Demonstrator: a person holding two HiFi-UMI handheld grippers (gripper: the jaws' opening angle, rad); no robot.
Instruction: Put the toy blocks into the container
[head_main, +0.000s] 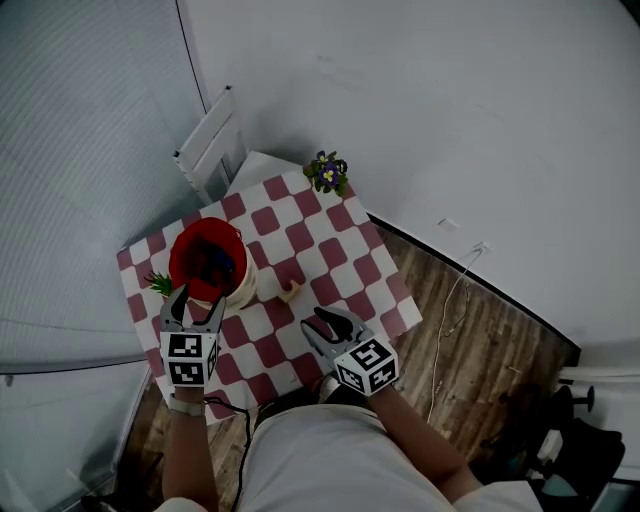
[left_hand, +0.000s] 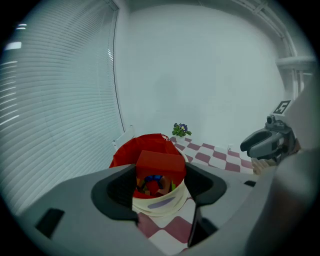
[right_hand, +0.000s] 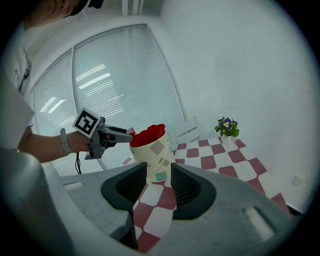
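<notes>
The left claw (head_main: 198, 298) is pinching a red toy block (left_hand: 160, 164) across its width, the jaws standing wide with their pads pressing on the block's two sides. It is hovering just above the open mouth of the container (head_main: 243, 288), a cream bucket with a red lining that is standing upright on the left part of the bench (head_main: 340, 250). The red toy block is hanging over the near rim, clear of the contents. Inside the container, several coloured blocks (left_hand: 152, 184) are lying in a heap: blue, red and orange pieces are showing.

The right claw (head_main: 322, 318) is hanging over the near middle of the bench, right of the container and apart from it. Its jaws are sitting close together with only a narrow slit between them, gripping nothing.

A small tan toy block (head_main: 291, 291) is lying on the red-and-white checked cloth just right of the container, beyond the right claw's tips. A pot of purple flowers (head_main: 328, 173) is standing at the far corner. A small green plant (head_main: 160, 284) is sitting at the left edge, beside the container. A white chair (head_main: 212, 140) is standing beyond the far left side.
</notes>
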